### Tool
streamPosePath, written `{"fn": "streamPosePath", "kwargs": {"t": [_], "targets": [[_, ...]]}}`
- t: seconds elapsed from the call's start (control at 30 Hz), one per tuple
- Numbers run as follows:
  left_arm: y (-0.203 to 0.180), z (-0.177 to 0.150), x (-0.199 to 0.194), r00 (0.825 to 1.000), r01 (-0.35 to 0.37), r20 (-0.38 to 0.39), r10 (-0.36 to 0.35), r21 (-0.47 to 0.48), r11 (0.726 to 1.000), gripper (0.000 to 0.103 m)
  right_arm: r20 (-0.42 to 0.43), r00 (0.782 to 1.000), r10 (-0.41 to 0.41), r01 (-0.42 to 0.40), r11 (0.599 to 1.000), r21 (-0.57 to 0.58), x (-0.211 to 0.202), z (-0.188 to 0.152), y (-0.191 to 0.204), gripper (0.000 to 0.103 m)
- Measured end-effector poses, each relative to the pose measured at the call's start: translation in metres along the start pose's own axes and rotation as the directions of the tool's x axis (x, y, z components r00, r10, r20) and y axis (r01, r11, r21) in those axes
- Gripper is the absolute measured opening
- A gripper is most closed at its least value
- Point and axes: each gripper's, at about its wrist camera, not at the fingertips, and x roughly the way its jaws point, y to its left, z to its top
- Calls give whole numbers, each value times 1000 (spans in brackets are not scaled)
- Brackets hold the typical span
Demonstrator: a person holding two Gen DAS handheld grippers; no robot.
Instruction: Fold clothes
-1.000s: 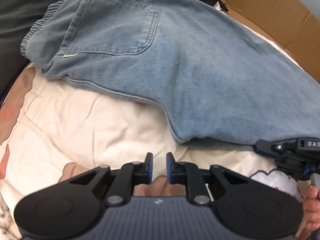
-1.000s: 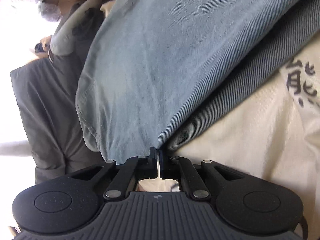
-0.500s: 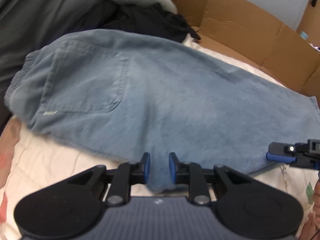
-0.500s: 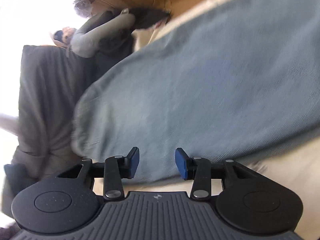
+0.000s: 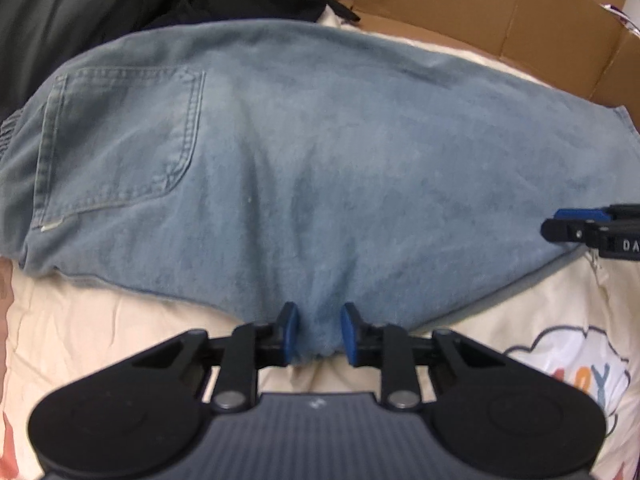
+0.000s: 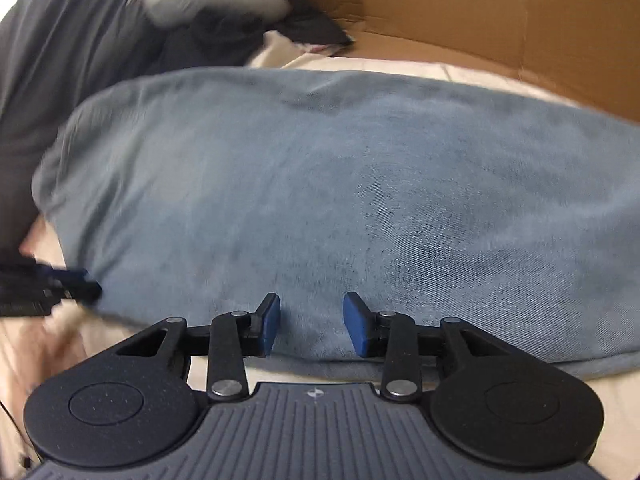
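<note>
jeans (image 5: 320,168): 1 | grippers: 2, left gripper (image 5: 316,334), right gripper (image 6: 312,324) | cardboard box (image 5: 480,12): 1 | cream sheet (image 5: 100,332): 1

Faded light blue denim jeans (image 5: 320,184) show paler stitching around a back pocket (image 5: 120,152), with darker blue mottling across the cloth. Beneath them lies a cream bedsheet (image 5: 100,332) printed with a white cloud outlined in dark blue and letters in orange and blue at its right side, plus reddish-pink patches at its left edge. The left gripper (image 5: 316,334) is black with bright blue pads on its fingers (image 5: 289,330); the right gripper (image 6: 312,322) has the same black body and blue pads. Behind stand brown cardboard (image 5: 500,20) walls and a heap of dark grey and black clothing (image 5: 100,4).
</note>
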Motion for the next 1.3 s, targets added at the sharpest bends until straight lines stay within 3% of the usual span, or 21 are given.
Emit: {"fn": "streamPosePath", "kwargs": {"t": [0.2,0.37,0.53,0.67,0.77,0.87,1.03,1.3], "targets": [[6,-1,-10,1000,19,-2,-19,-22,1000,18,-17,1000,-14,13,1000,-25,-8,-7,-2,40],[23,4,-29,999,20,51,-14,-107,994,22,-10,998,60,-59,991,120,-25,-11,-23,40],[37,8,-32,998,10,59,0,-180,984,38,32,999,36,-42,974,224,-44,-18,-52,41],[44,8,-27,999,8,40,2,-241,970,42,59,998,-2,-16,953,304,-58,-25,-76,41],[49,6,-20,1000,15,21,-9,-292,956,53,77,997,-32,2,932,363,-69,-30,-94,42],[53,4,-13,999,41,-4,-45,-342,939,53,95,993,-73,22,891,454,-81,-40,-122,42],[58,4,-4,997,59,-24,-75,-405,913,54,133,982,-136,26,787,617,-100,-54,-173,42],[58,5,-1,995,67,-35,-91,-430,901,54,227,966,-127,-99,626,773,-104,-64,-222,42]]}}
